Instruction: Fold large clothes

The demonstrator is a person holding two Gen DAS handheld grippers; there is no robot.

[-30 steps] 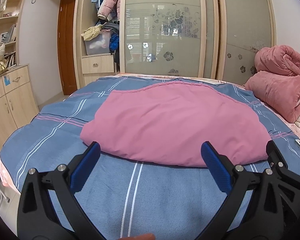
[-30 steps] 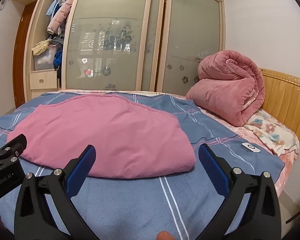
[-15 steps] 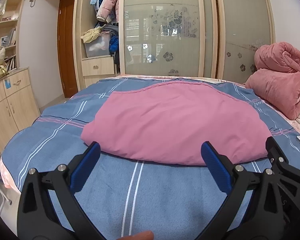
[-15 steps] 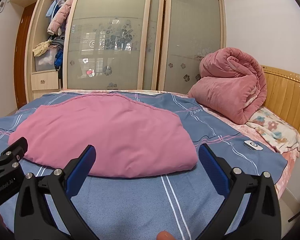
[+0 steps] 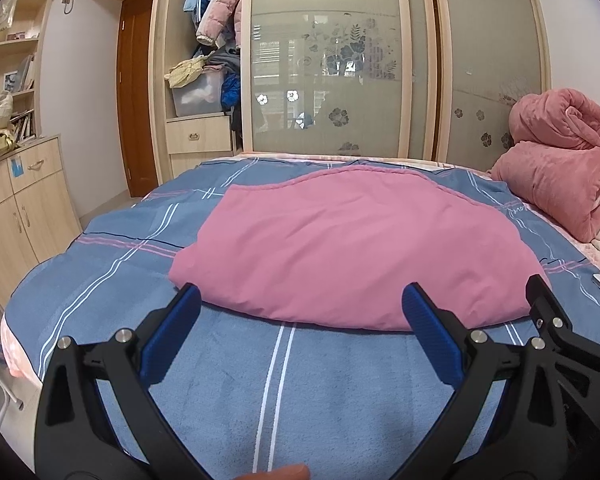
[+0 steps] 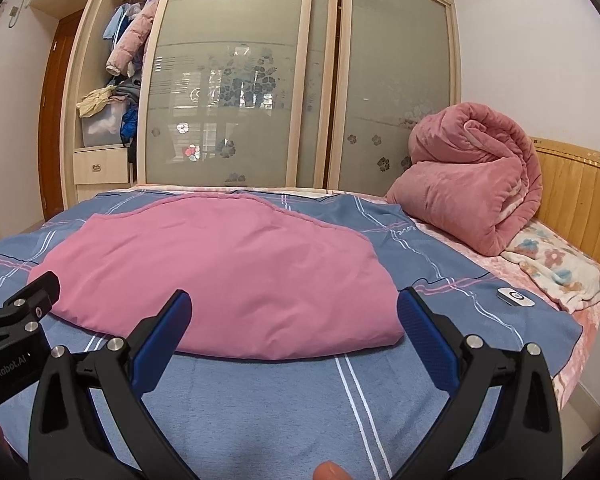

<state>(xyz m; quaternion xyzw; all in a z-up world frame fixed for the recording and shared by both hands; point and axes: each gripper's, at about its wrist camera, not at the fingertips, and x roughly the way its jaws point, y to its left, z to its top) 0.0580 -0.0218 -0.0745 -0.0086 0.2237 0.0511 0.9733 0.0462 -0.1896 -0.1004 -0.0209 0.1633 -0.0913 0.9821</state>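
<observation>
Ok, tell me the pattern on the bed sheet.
Bed sheet: blue with white and pink plaid stripes, clearest in the left wrist view.

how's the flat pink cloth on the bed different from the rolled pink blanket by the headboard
The smooth pink folded cloth lies flat and low mid-bed; the plush pink rolled blanket is bundled tall by the wooden headboard. The cloth looks thin and smooth, the blanket thick and fuzzy. Both are pink and untouched.

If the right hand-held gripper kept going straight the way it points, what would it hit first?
Most likely the near edge of the pink garment on the bed. The open right hand-held gripper frames that edge, though depth is hard to judge.
</observation>
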